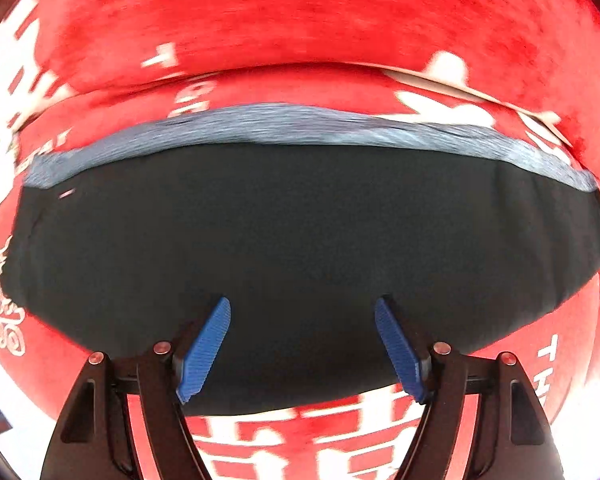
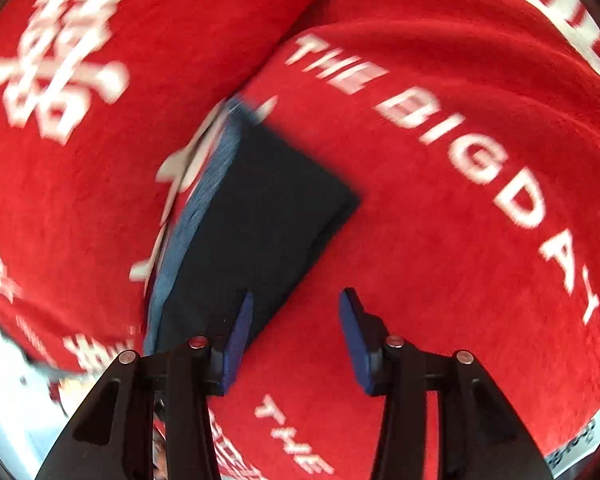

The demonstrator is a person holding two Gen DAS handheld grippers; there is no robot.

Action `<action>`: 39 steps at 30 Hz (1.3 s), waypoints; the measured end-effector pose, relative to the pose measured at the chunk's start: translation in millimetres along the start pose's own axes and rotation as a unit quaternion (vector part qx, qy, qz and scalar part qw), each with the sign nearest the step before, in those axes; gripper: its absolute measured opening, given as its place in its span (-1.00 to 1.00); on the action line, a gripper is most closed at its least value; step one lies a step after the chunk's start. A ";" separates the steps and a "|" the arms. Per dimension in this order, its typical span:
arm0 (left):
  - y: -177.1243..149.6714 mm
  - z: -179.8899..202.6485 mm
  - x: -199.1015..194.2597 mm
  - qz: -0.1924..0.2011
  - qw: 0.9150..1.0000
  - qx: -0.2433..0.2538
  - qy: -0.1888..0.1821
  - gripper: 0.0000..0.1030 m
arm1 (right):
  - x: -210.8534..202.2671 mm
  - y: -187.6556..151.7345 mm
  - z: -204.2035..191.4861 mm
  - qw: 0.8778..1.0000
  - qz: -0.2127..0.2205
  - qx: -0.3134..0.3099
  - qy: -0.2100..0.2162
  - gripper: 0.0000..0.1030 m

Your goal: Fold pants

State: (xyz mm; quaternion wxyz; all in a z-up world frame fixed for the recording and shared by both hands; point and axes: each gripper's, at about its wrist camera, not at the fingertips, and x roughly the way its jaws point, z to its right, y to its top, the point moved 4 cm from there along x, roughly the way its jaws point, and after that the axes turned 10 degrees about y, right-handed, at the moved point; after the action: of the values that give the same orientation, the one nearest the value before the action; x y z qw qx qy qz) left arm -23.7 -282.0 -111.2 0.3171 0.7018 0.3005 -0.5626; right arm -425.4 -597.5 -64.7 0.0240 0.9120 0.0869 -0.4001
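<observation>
Since the red blanket (image 2: pixel 440 240) with white print covers nearly everything in both views, there's soft, cushioned surface all round; it bulges into rolls and creases behind and beside the work, so sliding cloth over it will likely drag, not glide. Both frames are motion-blurred.

The pants (image 1: pixel 300 260) lie on that blanket as a dark, flat, compact rectangle, apparently already folded at least once, with a lighter blue-grey band (image 1: pixel 300 128) along the far edge in the left wrist view, probably another layer or the inside face, can't tell. Judged: light, limp fabric, no stiffness, not fragile; layers will slip apart if pinched thin. Best hold looks like a corner or the near edge, taking all layers together.

Edges: in the right wrist view the pants (image 2: pixel 260 220) show a crisp right corner and a straight near edge with open red blanket to the right and in front. A crease in the blanket runs just beyond the far edge.

Left gripper (image 1: pixel 302 350) hovers over the near part of the pants, blue fingers (image 1: pixel 206 352) spread wide, nothing between them. Right gripper (image 2: pixel 296 340) likewise spread and empty, its left finger over the pants' near corner, its right finger over bare blanket.
</observation>
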 end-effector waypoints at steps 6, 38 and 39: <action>-4.9 -71.0 6.3 0.008 0.999 -0.035 0.023 0.48 | 76.1 -89.4 -72.6 0.987 -0.133 -0.065 0.055 -0.03; -5.7 -343.9 89.0 0.075 0.987 -0.030 -0.140 0.48 | 562.3 -326.9 -427.2 0.712 -0.391 -0.580 -0.062 -0.03; -7.2 -343.3 86.6 0.078 0.986 -0.032 -0.146 0.48 | 568.0 -327.5 -423.9 0.710 -0.399 -0.576 -0.073 -0.03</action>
State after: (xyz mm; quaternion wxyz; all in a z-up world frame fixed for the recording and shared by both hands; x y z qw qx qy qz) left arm 192.5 -3.0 -139.9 0.4224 0.6232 0.2133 -0.6227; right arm 201.5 -148.2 -185.5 0.3885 0.5697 0.6544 -0.3101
